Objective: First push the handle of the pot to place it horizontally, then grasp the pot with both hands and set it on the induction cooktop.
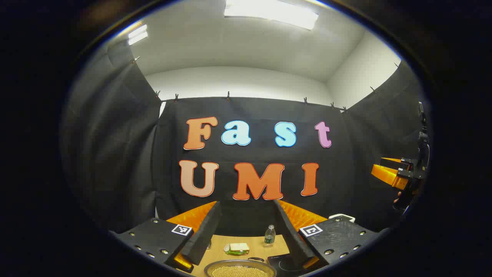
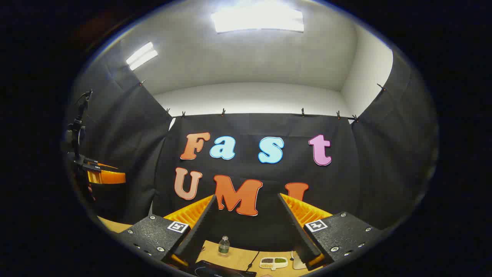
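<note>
In the left gripper view the pot (image 1: pixel 240 270), a metal pan filled with tan beans, lies at the bottom edge on the wooden table (image 1: pixel 221 246); its handle is hidden. To its right sits the black induction cooktop (image 1: pixel 286 263). My left gripper (image 1: pixel 246 204) is raised above the pot, open, with nothing between its fingers. My right gripper (image 2: pixel 247 197) is also open and empty, held high over the cooktop (image 2: pixel 219 271). Each gripper appears at the side of the other's view: the right gripper (image 1: pixel 396 173) and the left gripper (image 2: pixel 102 175).
A small water bottle (image 1: pixel 270 235) stands at the back of the table, with a green dish holding a pale block (image 1: pixel 236 249) in front of it. In the right gripper view a divided dish (image 2: pixel 273 262), a cable (image 2: pixel 251 261) and a white object (image 2: pixel 298 263) lie right of the cooktop.
</note>
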A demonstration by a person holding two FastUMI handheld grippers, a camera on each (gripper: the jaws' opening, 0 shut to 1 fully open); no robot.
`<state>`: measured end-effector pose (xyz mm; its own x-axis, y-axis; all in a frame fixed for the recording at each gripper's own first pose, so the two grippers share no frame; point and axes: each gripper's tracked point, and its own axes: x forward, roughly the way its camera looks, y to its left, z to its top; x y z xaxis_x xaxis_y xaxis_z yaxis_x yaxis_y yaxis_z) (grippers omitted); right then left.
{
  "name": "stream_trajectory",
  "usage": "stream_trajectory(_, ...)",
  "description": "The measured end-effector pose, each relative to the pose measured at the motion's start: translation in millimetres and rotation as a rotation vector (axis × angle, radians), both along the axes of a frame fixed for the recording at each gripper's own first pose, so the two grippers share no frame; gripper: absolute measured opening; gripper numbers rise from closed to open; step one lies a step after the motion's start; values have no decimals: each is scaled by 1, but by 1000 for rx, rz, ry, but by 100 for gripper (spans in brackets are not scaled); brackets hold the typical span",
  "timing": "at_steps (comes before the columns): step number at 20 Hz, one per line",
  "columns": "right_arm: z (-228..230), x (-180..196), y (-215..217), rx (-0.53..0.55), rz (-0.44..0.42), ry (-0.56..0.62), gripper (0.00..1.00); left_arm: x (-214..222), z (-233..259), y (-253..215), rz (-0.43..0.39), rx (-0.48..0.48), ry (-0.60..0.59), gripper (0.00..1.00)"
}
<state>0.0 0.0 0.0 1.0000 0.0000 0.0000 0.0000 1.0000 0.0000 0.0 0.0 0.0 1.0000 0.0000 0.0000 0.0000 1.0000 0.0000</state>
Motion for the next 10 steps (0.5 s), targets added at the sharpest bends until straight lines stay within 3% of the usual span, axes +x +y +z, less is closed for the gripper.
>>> stream_trajectory(10,-4,0,-1,3,6,6,95,0,-3,-1,-2,-15,-5,86)
